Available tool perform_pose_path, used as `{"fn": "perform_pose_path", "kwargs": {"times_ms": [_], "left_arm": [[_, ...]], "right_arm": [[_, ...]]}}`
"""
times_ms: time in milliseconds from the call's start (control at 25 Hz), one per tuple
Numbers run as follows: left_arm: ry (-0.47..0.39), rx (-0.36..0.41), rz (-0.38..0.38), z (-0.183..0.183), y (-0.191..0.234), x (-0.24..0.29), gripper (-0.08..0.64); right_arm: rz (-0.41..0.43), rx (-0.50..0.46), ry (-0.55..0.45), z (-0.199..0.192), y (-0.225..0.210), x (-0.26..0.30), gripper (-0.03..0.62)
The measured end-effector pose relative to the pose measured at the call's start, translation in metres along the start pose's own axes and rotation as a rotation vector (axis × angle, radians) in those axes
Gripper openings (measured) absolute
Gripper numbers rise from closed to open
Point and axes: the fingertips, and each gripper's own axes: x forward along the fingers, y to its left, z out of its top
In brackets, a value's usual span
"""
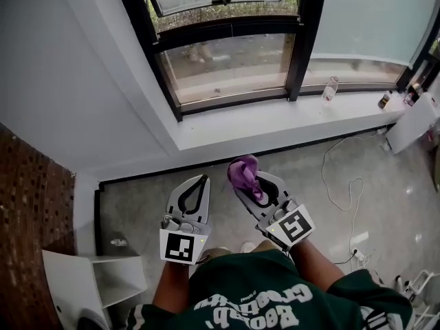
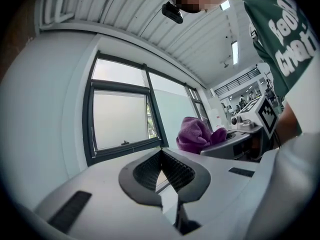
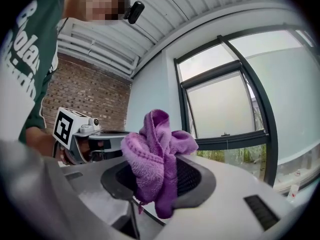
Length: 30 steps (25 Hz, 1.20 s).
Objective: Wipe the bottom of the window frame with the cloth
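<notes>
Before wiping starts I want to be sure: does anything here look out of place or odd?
Nothing looks damaged or spilled. A bottle stands on the white sill beside the window frame, perhaps in the way of wiping, and a white cable lies loose across the floor.

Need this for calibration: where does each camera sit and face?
Head view: on the head, facing steeply down at the window frame; both forearms show.
Left gripper view: on the left hand-held gripper, facing the window frame; shirt shows.
Right gripper view: on the right hand-held gripper, likewise; shirt shows.
All share the purple cloth.
</notes>
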Motion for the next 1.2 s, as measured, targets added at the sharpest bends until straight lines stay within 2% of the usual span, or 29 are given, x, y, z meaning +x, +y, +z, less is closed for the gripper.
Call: {"fn": "perform_pose_path", "kwargs": {"times_ms": [200,440,720,960,1200], "left_arm": [[-0.002,0.004,0.041,0.007,-0.002,0.007,0.003],[0.026,0.015,0.033,0.0,-0.004,0.007,0.003],[0.042,-0.001,0.042,-0.017,0.01,0.021,0.003],[0.026,-0.019,0.018,-0.038,0.036,0.06,0.003],[0.002,-0.021,-0.02,-0.055,0.092,0.125,0.003]], "right_arm": [[0.0,0.017,-0.004,-0.003,-0.011,-0.013,0.164],[-0.011,0.052,-0.009,-0.01,-0.021,-0.016,0.164],[-0.011,0.041,0.011,-0.026,-0.031,-0.006,0.164],[-0.094,0.031,0.029,-0.041,-0.069,0.018,0.164],[-0.133,0.005,0.069,-0.051,-0.113,0.086,0.164]]}}
